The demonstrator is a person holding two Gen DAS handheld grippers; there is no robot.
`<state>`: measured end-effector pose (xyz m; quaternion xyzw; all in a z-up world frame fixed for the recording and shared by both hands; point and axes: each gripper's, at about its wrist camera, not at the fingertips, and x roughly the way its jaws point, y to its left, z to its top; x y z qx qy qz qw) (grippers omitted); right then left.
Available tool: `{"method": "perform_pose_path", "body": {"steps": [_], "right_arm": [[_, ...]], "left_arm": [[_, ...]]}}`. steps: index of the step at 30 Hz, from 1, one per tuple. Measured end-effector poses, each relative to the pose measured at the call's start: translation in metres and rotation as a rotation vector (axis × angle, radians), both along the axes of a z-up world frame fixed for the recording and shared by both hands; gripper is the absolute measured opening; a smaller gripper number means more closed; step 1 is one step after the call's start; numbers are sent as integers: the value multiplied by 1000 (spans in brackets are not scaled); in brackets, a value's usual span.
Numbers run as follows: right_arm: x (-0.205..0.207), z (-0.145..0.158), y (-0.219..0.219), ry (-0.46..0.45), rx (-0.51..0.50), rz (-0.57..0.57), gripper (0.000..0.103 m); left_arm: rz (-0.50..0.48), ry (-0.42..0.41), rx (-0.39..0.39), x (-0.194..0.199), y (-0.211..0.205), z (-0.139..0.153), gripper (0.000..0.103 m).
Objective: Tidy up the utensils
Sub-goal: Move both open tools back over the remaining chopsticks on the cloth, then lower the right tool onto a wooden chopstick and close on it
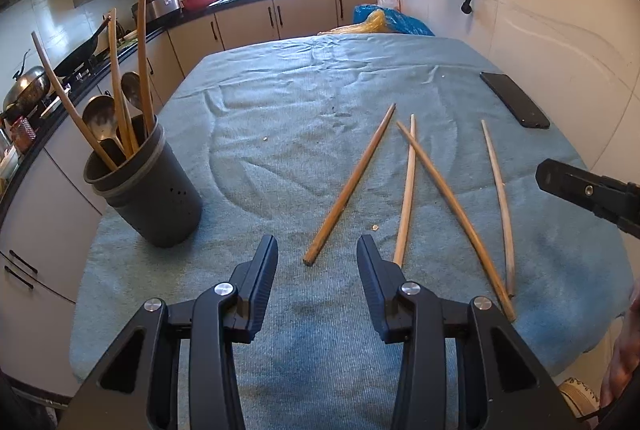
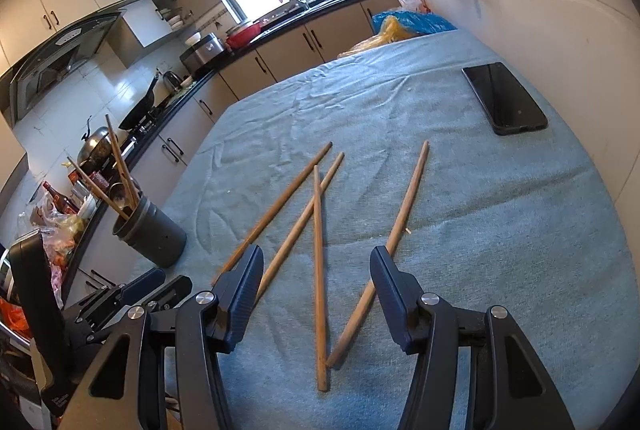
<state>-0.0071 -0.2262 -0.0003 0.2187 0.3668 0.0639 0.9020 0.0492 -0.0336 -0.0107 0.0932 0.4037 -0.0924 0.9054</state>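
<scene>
Several loose wooden chopsticks (image 1: 352,186) lie on the blue-green cloth; they also show in the right wrist view (image 2: 318,270). A dark grey utensil holder (image 1: 148,186) stands at the table's left edge with chopsticks and two metal spoons (image 1: 100,116) in it; it also shows in the right wrist view (image 2: 154,234). My left gripper (image 1: 316,242) is open and empty, just above the near end of the leftmost chopstick. My right gripper (image 2: 316,256) is open and empty, low over the near ends of the chopsticks. The right gripper's tip (image 1: 580,186) shows at the right of the left wrist view.
A black phone (image 1: 514,98) lies at the table's far right by the wall, also in the right wrist view (image 2: 504,98). A blue and yellow bag (image 1: 390,20) sits beyond the far edge. Kitchen counters with pans (image 1: 28,90) run along the left.
</scene>
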Motion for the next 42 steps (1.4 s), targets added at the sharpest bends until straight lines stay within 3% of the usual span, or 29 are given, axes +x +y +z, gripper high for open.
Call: {"method": "perform_pose_path", "body": {"steps": [10,21,36,38,42], "right_arm": [[18,-14,-7,54,12,-35,60],[38,-5,-18,87,-64,-98,60],[90,-3,-46,218,-91,-145,60],[104,-4,-55,237,-89,-158,58],[128,-10,-66,305,-58,-166,41]], "left_arm": [[-9,-3,31,8,4,-10,40],[-18,-3,25,12,12,-11,40],[-9,15,1,16,24,-12,41],[-3,17,-4,16,28,-13,41],[1,15,-8,16,33,-13,41]]}}
